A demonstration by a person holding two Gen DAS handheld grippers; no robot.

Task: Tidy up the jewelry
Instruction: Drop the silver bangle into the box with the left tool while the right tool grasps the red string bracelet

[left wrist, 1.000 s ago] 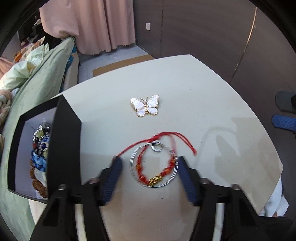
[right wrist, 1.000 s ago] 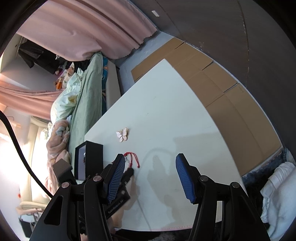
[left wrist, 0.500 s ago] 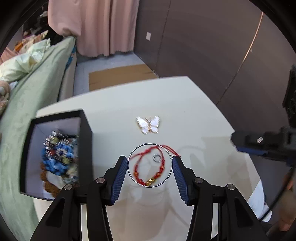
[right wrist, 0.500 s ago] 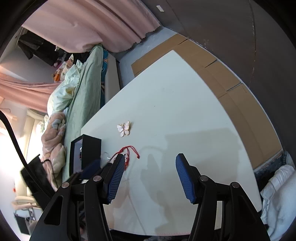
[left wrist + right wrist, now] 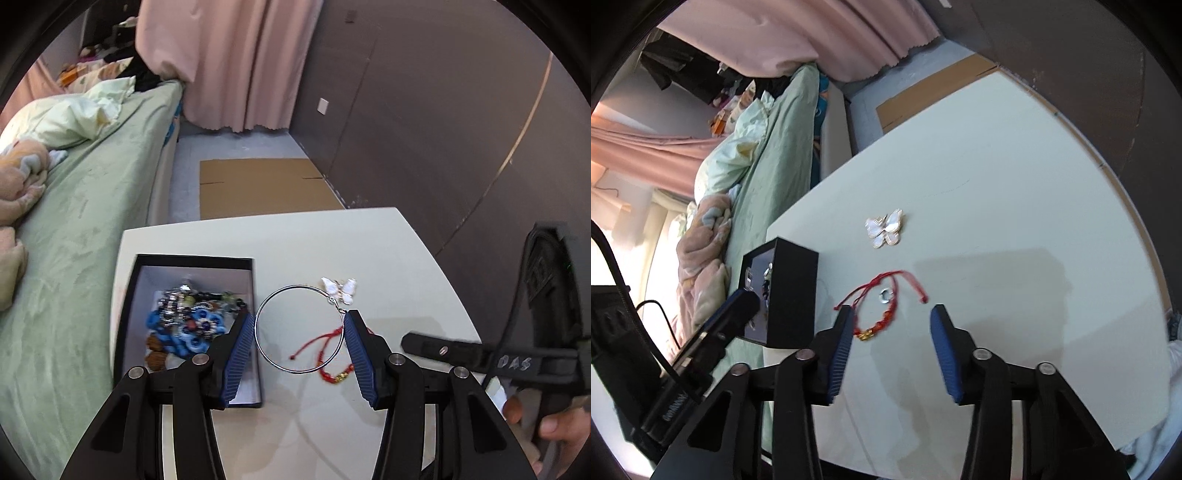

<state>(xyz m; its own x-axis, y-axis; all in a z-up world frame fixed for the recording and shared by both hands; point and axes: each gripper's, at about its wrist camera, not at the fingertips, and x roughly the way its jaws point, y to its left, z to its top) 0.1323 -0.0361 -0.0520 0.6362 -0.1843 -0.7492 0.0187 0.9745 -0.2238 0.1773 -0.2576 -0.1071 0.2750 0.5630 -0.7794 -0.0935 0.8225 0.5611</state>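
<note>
Jewelry box (image 5: 192, 264): sitting open at surface's left, already holding beaded pieces.
Silver hoop (image 5: 299, 328): left gripper (image 5: 300, 354) jaws clamped across it, carrying it boxward.
Red bracelet (image 5: 877, 308): lying on surface; right gripper (image 5: 889, 349) jaws closing above it, nothing pinched.
Next: hoop wanting release over box.

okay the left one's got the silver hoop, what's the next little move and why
Probably carry the silver hoop, clamped in the left hand-held gripper, sideways over the open black box and release it there: the box sits just beside it and already holds beaded jewelry.
</note>
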